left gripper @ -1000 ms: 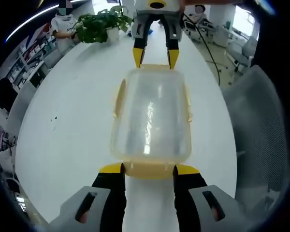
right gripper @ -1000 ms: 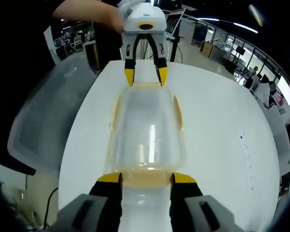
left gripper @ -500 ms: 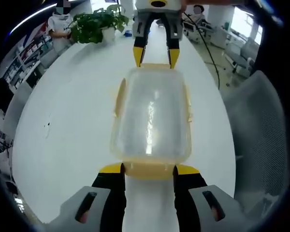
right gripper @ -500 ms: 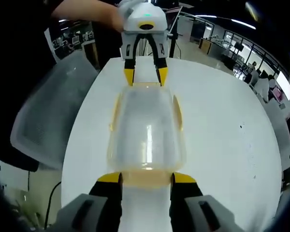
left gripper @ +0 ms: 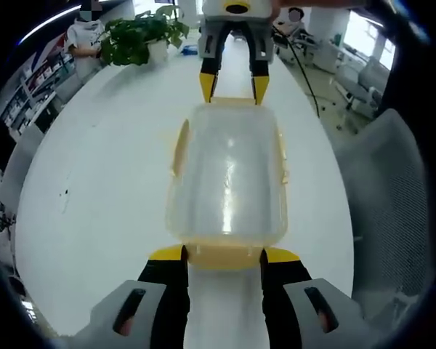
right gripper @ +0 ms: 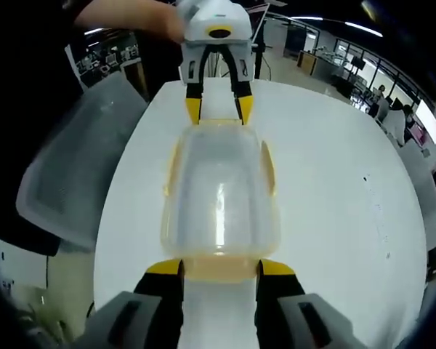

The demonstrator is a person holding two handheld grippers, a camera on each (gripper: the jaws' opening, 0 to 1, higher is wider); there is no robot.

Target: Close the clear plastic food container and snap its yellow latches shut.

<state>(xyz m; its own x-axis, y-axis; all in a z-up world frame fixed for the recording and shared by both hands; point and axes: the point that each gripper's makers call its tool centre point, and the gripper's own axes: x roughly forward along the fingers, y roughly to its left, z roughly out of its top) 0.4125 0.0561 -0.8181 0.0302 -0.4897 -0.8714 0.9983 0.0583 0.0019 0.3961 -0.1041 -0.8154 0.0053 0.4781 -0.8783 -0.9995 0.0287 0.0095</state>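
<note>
A clear rectangular plastic food container with a yellow-rimmed lid (left gripper: 227,178) sits in the middle of a long white table (left gripper: 102,196), and I describe everything from it. The lid lies on top of the container. My left gripper (left gripper: 224,254), black with yellow tips, stands at the container's near short end in the left gripper view; its two jaws are spread apart, their tips at the corners of the yellow end latch (left gripper: 224,254), which sits between them. Whether the tips press the latch, I cannot tell. At the container's far short end, my right gripper (left gripper: 231,86) faces me, its jaws also parted, the tips just touching the far yellow edge.

In the right gripper view the same container (right gripper: 219,193) is seen from the opposite end. My right gripper (right gripper: 219,267) brackets its near yellow latch (right gripper: 219,269), and my left gripper (right gripper: 218,109) stands at the far end. Yellow side latches (right gripper: 267,167) stick out from the long sides.

Beyond the container's far end in the left gripper view stands a green potted plant (left gripper: 142,35). Beside the table is a grey mesh office chair (right gripper: 76,167).
</note>
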